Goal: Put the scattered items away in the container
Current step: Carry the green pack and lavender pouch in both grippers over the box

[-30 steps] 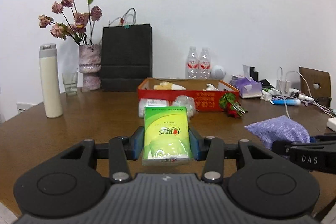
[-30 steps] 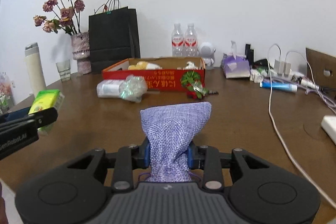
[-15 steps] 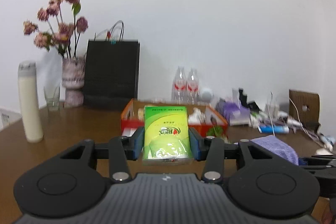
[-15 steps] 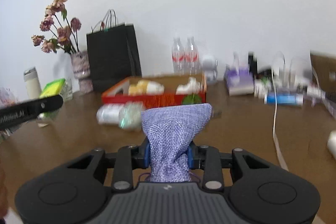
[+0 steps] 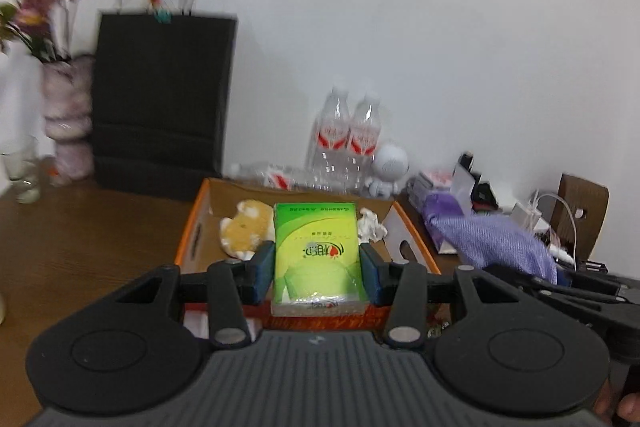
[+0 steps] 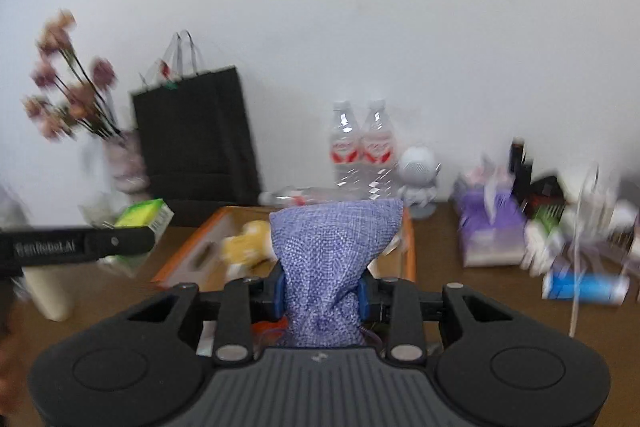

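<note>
Box [image 5: 196, 231] now looms close under both claws; a second ago it sat far across the bench [image 5: 80, 227]. Left claw [image 5: 317, 269] clamps the tissue pack [image 5: 316, 247], right claw [image 6: 320, 291] pinches the pouch [image 6: 332, 251], both lifted at its near rim. Release looks next.

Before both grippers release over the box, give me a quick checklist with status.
1. Left gripper clamped on tissue pack: ok.
2. Right gripper clamped on purple pouch: ok.
3. Box open: ok.
4. Free room in box beside the yellow toy: cannot tell, the held items hide much of the floor.
5. Grippers apart from each other: ok.
6. Held items over the box opening: cannot tell.
</note>
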